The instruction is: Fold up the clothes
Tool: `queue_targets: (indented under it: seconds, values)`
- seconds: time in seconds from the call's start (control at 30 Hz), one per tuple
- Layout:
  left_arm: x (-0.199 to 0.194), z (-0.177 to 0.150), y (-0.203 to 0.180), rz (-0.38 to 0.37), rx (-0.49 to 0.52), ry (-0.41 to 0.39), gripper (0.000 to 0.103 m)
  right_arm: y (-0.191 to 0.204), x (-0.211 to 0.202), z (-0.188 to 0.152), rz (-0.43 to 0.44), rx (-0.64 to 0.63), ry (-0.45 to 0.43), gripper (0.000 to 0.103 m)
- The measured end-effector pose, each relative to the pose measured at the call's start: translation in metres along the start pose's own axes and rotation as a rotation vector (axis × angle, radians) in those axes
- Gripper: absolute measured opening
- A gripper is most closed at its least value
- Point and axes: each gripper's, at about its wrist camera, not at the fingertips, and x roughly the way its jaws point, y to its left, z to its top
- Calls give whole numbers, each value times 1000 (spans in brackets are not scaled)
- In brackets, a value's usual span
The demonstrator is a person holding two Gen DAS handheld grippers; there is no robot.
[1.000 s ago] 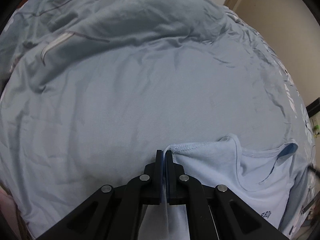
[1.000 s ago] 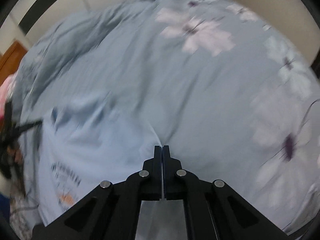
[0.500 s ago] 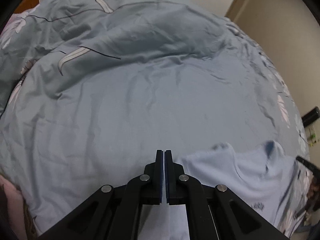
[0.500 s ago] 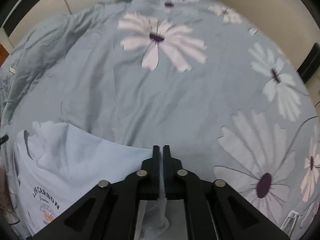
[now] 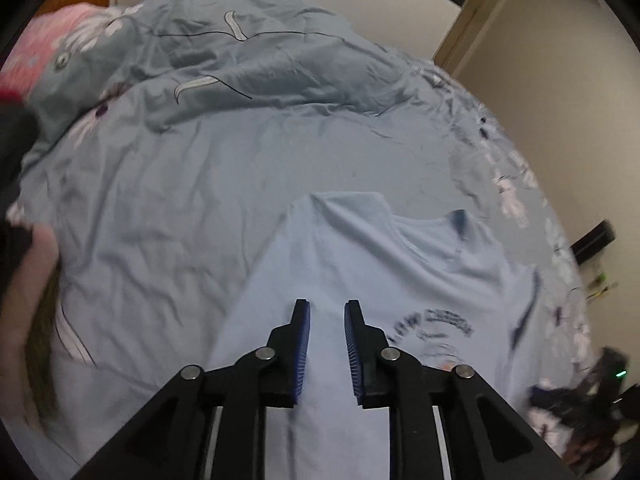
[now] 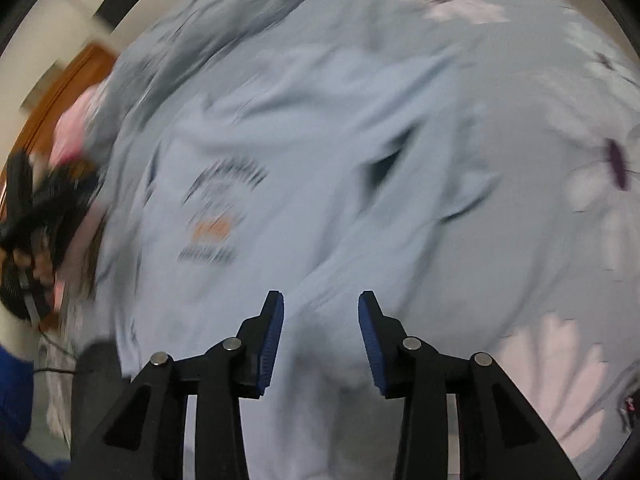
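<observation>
Both of your grippers have let go of the light blue T-shirt [image 5: 360, 264] since a second ago, when each was clamped on an edge of it. Your left gripper [image 5: 326, 312] has just been opening; its blue pads now stand a little apart with nothing pinched between them, and the shirt's cloth lies below. Your right gripper [image 6: 320, 304] has also just been opening and stands wider, likewise gripping nothing, though that view is badly blurred. The T-shirt lies spread on the bed [image 5: 160, 208], print side up, over a grey-blue duvet cover with white daisies [image 6: 552, 368]. In the left wrist view its neckline points away from you, with one sleeve doubled over near the top edge. A pink pillow [image 5: 44, 40] sits at the bed's far left corner.
</observation>
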Motion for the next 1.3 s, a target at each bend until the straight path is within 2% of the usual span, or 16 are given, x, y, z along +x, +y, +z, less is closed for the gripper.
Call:
queue_targets:
  seconds: [0.13, 0.27, 0.3, 0.33, 0.43, 0.57, 0.67, 0.83, 0.93, 1.0, 1.13, 1.3]
  values:
    - [-19, -16, -9, -11, -25, -5, 30, 16, 24, -7, -9, -76, 74, 43]
    - [-34, -25, -14, -3, -21, -8, 34, 20, 42, -12, -92, -96, 117, 43]
    - [-37, -26, -15, -1, -18, -9, 34, 18, 43, -14, -109, -86, 117, 40]
    - [-40, -27, -15, 2, -16, -10, 34, 14, 42, -15, -117, -68, 113, 28]
    - [-46, -28, -13, 7, -18, -16, 35, 2, 28, -17, -91, -3, 68, 6]
    - [-48, -28, -8, 11, -44, -21, 35, -26, -16, -10, -60, 60, -30, 4]
    - [-46, -30, -6, 13, -58, -20, 35, -62, -69, 13, -150, 102, -134, 4]
    - [-30, -33, -5, 37, -67, 10, 35, -137, -159, 53, -370, 230, -301, 4]
    - [-18, -35, -5, 57, -70, 35, 35, -176, -185, 71, -548, 277, -326, 4]
    - [-9, -36, -4, 71, -73, 51, 35, -201, -192, 76, -610, 326, -330, 4]
    - [4, -35, -1, 97, -82, 78, 35, -252, -189, 76, -627, 466, -316, 4]
    - [13, -34, 0, 108, -93, 101, 35, -261, -165, 73, -639, 503, -265, 4]
